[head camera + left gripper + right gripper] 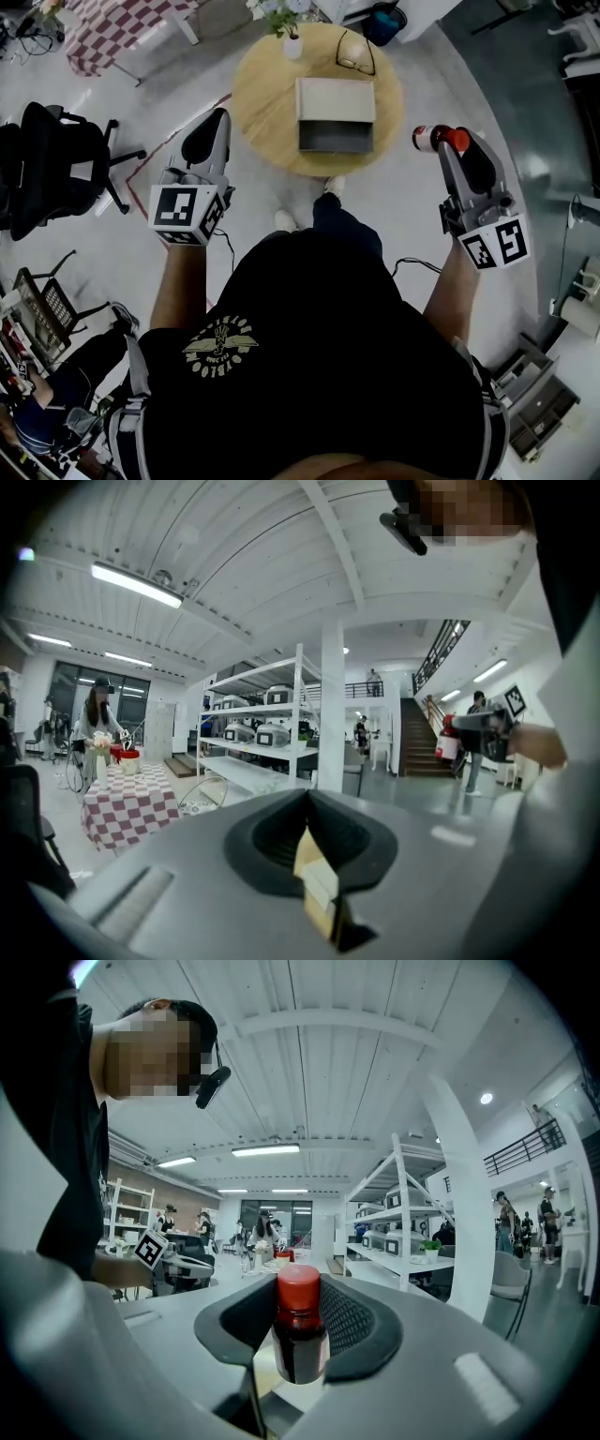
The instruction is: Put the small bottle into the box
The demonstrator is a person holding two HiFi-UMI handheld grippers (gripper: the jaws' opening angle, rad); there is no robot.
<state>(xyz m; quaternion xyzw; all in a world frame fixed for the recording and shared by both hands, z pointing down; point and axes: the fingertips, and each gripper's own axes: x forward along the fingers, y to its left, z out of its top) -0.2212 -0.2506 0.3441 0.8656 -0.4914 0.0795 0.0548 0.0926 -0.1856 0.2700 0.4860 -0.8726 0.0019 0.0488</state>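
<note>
The small bottle (pixel 431 138), dark with a red cap, is held in the air right of the table, and my right gripper (pixel 446 142) is shut on it. In the right gripper view the bottle (pixel 300 1340) stands upright between the black pads, its cap above them. The open cardboard box (pixel 335 114) sits on the round wooden table (pixel 262 94) ahead of me. My left gripper (pixel 217 120) is raised at the table's left edge, jaws together with nothing in them. In the left gripper view my left gripper (pixel 309 803) shows shut, with the bottle (pixel 448 735) far off on the right.
A pair of glasses (pixel 356 52) and a white vase with flowers (pixel 292 42) lie on the table behind the box. A black office chair (pixel 56 159) stands at the left, and a checkered table (pixel 112 28) is at the far left. Shelving and people fill the hall.
</note>
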